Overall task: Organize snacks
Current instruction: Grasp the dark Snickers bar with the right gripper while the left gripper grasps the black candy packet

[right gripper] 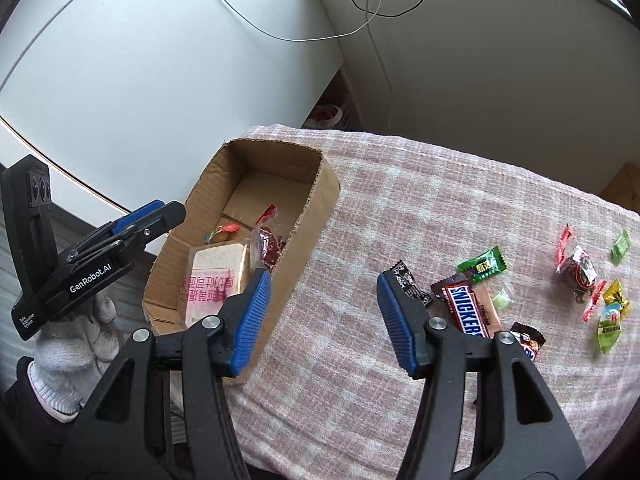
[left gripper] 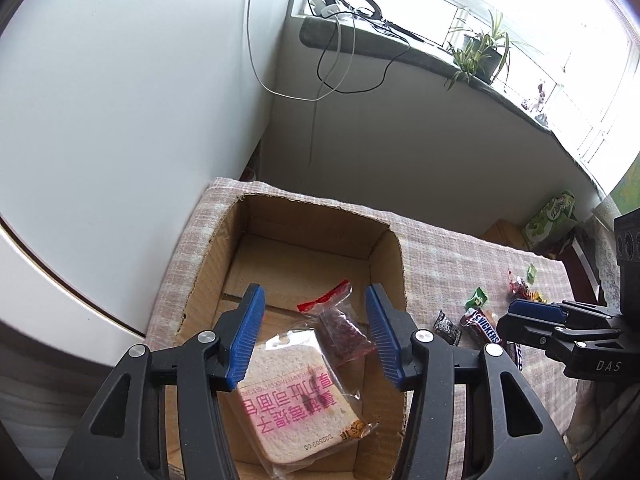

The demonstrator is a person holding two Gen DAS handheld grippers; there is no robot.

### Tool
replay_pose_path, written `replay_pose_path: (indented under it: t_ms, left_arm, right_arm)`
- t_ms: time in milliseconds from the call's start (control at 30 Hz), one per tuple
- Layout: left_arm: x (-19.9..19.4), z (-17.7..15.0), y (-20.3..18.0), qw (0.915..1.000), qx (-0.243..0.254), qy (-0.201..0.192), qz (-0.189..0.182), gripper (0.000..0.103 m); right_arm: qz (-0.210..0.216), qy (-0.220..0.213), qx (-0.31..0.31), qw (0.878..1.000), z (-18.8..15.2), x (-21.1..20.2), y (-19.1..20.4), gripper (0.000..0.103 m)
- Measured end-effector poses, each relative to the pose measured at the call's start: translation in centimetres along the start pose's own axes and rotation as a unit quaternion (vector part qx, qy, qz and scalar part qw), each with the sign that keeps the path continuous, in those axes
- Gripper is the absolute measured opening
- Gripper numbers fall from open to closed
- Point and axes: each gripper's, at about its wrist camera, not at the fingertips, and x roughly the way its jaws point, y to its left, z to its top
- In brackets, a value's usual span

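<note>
A cardboard box [left gripper: 384,264] [right gripper: 320,208] sits on the pink checked cloth. Inside lie a wrapped bread slice with pink print [left gripper: 296,404] [right gripper: 216,280] and a clear packet of dark red snack [left gripper: 344,328] [right gripper: 268,248]. My left gripper [left gripper: 316,332] is open and empty above the box; it also shows in the right wrist view [right gripper: 150,214]. My right gripper [right gripper: 324,316] is open and empty over the cloth, right of the box; it also shows in the left wrist view [left gripper: 532,312]. A Snickers bar [right gripper: 466,312] [left gripper: 482,326] and a black candy [right gripper: 408,282] lie by its right finger.
More small candies lie on the cloth at the right: a green one [right gripper: 482,264], a red-wrapped one [right gripper: 578,268], yellow and green ones [right gripper: 612,312]. A white wall and cables stand behind the table. A windowsill with a plant [left gripper: 480,56] is at the back.
</note>
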Motion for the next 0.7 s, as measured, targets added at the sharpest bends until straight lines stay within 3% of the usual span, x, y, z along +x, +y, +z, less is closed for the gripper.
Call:
replay_pose_path:
  t_ms: [400, 633, 700]
  left_arm:
    - [-0.1, -2.3, -6.5, 0.9979, 0.030, 0.017, -0.055, 0.052]
    - [1.9, -4.4, -11.5, 0.9931, 0.056, 0.053, -0.089, 0.050]
    - [2.7, -5.1, -12.9, 0.9912, 0.063, 0.062, -0.098, 0.042]
  right_arm:
    - [-0.061, -0.022, 0.107, 0.992, -4.8, -5.8, -11.8, 0.058]
    - [-0.062, -0.013, 0.134, 0.989, -6.8, -5.9, -14.1, 0.058]
    - [-0.059, -0.009, 0.131, 0.990, -7.1, -5.5, -13.9, 0.058]
